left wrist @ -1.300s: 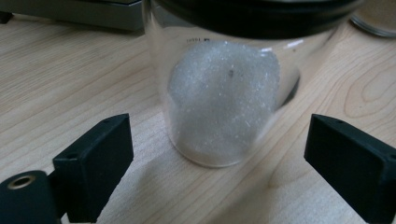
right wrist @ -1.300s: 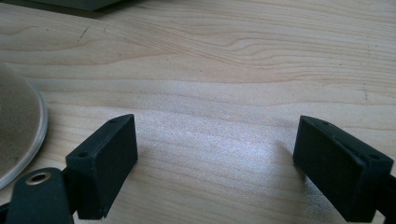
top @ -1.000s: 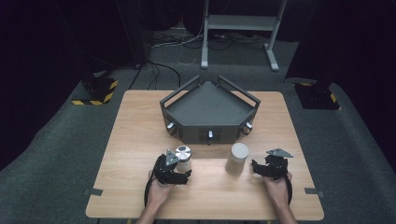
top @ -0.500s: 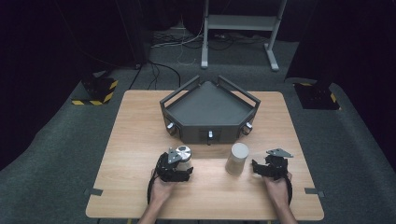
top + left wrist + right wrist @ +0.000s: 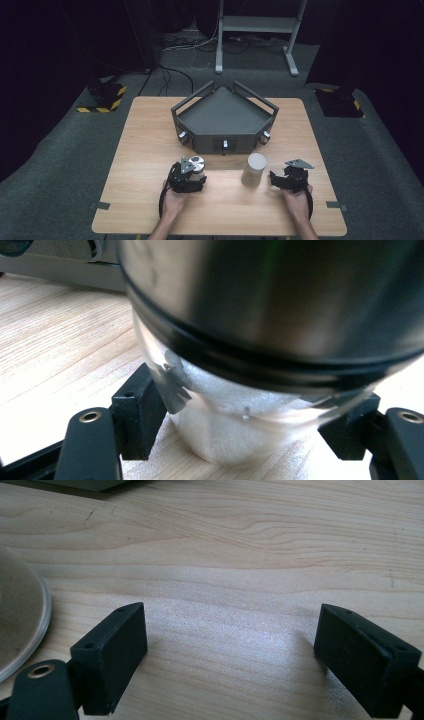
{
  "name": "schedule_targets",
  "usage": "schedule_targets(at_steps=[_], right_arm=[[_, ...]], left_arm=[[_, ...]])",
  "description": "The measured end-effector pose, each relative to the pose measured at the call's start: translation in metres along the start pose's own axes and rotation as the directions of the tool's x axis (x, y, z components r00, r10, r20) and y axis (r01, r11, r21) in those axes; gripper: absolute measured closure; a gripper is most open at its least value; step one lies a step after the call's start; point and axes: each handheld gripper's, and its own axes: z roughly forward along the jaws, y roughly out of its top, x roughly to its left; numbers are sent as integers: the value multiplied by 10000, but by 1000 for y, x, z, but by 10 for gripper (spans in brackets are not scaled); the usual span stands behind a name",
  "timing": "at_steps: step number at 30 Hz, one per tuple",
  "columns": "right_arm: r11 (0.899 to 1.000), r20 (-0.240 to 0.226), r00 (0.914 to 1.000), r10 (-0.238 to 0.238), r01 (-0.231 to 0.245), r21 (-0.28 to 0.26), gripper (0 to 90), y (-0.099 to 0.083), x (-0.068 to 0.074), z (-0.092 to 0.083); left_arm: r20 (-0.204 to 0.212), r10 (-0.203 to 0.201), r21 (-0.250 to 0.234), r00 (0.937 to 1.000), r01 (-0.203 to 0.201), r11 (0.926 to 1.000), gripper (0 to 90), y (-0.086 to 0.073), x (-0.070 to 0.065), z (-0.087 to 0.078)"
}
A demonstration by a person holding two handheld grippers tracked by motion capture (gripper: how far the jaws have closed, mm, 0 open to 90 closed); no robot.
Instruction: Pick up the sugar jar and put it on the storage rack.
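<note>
No readable text (or labels) anywhere

Left jaws closing on the jar

The left gripper (image 5: 192, 170) has just been closing — pads now pressing the metal-lidded jar (image 5: 260, 340) between them.

On your counter (image 5: 140, 150), the tray (image 5: 222, 117) sits at the back centre. Before it, the metal-topped jar (image 5: 197, 165) stands at left, between your left gripper (image 5: 186, 176) fingers; the cylinder (image 5: 254, 170) stands right of it, your right gripper (image 5: 290, 180) just beside.
</note>
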Motion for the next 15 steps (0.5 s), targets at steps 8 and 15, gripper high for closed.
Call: schedule_targets(at_steps=[8,15], right_arm=[[10000,2,10000,-1,1,1,132,0,0,0],[10000,-2,10000,-2,2,-1,132,0,0,0]], left_arm=[[2,24,-30,10000,-24,10000,303,-1,0,0],[2,195,-40,9998,-195,9998,313,0,1,-2]])
